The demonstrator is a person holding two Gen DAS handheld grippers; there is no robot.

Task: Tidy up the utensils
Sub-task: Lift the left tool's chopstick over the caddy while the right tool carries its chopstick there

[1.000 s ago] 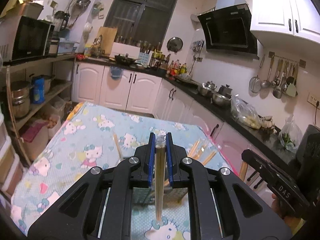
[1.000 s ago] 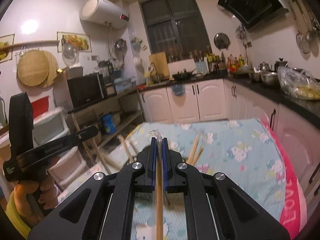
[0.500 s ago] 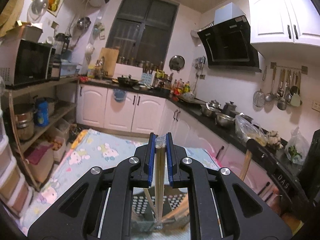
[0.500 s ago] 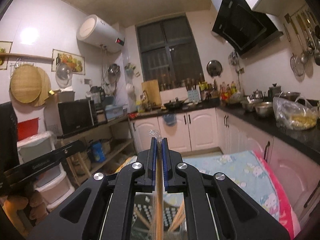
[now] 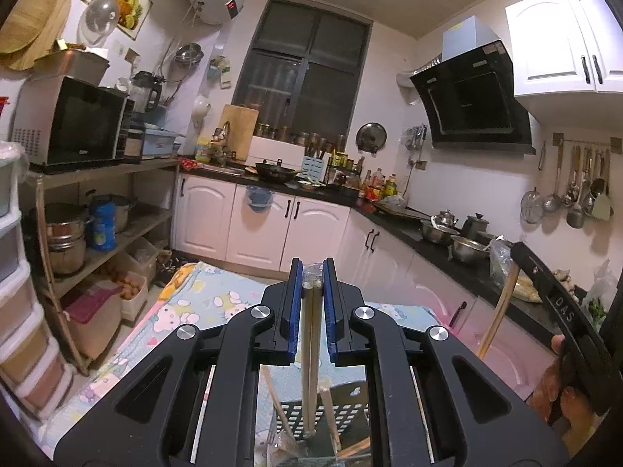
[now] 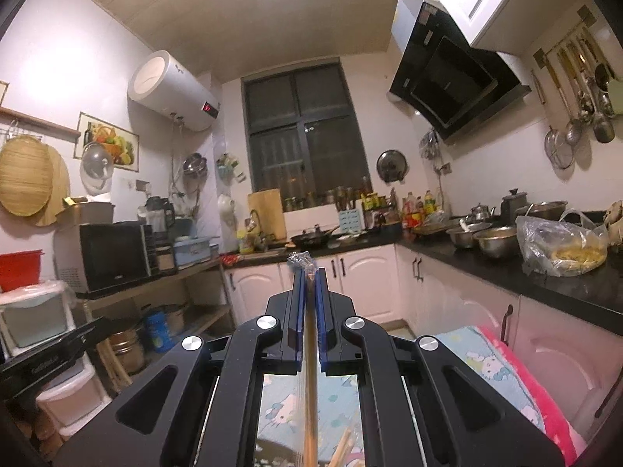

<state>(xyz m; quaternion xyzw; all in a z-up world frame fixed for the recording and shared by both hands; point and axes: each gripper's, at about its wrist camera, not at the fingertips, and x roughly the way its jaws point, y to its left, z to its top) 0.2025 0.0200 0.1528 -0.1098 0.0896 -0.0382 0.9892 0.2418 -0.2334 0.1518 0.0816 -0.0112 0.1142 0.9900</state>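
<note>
My left gripper (image 5: 312, 272) is shut on a pair of brown chopsticks (image 5: 311, 350) in a clear plastic sleeve. They hang down into a black perforated holder (image 5: 350, 408) that has other chopsticks leaning in it. My right gripper (image 6: 310, 272) is shut on another sleeved chopstick pair (image 6: 310, 369), which hangs over the cartoon-cat tablecloth (image 6: 280, 408). More chopstick ends (image 6: 342, 447) show at the bottom edge. In the left wrist view the right gripper (image 5: 520, 257) stands at the right with its wooden chopsticks (image 5: 498, 311) hanging, held by a hand (image 5: 560, 389).
White kitchen cabinets (image 5: 253, 225) and a black counter (image 5: 447, 249) crowded with pots and bowls run behind and to the right of the table. A wooden shelf (image 5: 117, 233) with a microwave (image 5: 70, 120) stands on the left. The table's pink edge (image 6: 545, 408) is at the right.
Both views have tilted upward, so most of the table has dropped out of sight. The black holder now sits right under the left gripper's chopsticks. Both grips are unchanged.
</note>
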